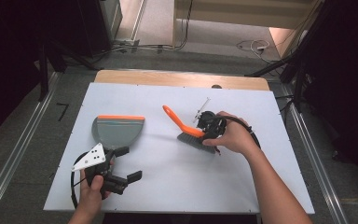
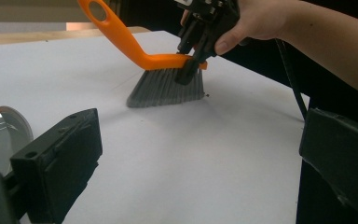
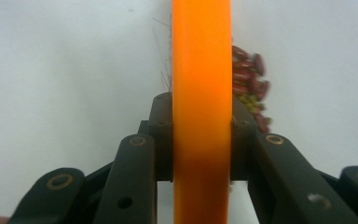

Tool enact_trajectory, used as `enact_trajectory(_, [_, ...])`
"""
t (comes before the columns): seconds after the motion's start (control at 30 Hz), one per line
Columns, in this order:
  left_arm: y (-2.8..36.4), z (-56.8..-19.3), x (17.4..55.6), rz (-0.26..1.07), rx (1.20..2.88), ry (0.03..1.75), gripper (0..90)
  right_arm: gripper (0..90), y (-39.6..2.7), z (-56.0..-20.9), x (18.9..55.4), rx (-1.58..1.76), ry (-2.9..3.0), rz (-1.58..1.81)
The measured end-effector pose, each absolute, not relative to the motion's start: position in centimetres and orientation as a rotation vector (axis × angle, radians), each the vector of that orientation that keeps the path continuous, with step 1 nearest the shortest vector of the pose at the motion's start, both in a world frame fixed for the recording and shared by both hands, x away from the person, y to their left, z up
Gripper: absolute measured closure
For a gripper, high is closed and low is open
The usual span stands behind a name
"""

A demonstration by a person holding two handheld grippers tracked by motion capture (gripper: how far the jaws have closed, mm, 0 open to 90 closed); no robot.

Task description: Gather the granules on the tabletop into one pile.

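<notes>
Brush (image 1: 186, 130): pinched by right gripper (image 1: 210, 128); beans (image 3: 249, 79) beside bristles; dustpan (image 1: 116, 130) well apart toward left gripper (image 1: 123, 164), jaws spread, nearer; desk (image 1: 177, 186).

Brush (image 1: 192, 133): orange handle w/ loop end, grey bristles. Sits centre-right of high view, bristles down on the white tabletop (image 1: 177, 186), handle slanting up toward upper left. Clamped at the orange back by the right gripper (image 1: 208, 130). Red and greenish beans (image 3: 249, 79) piled against its side, mid-right in right gripper view.
</notes>
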State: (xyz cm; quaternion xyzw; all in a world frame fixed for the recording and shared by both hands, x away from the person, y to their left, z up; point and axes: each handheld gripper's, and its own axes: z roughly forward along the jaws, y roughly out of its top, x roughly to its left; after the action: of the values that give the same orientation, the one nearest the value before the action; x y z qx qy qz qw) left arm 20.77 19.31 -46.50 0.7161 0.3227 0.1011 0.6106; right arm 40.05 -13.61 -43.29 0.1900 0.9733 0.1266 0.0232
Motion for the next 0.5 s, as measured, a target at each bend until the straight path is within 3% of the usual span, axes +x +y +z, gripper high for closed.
enact_trajectory(0.23, [19.3, -46.5, 20.8, 0.233, 1.653, 0.746, 0.2, 68.3, -14.0, -42.8, 39.8, 0.613, 2.960, 0.388])
enact_trajectory(0.5, [19.3, -46.5, 20.8, 0.233, 1.651, 0.746, 0.2, 68.3, -17.2, -40.7, 38.8, 0.614, 2.907, 0.472])
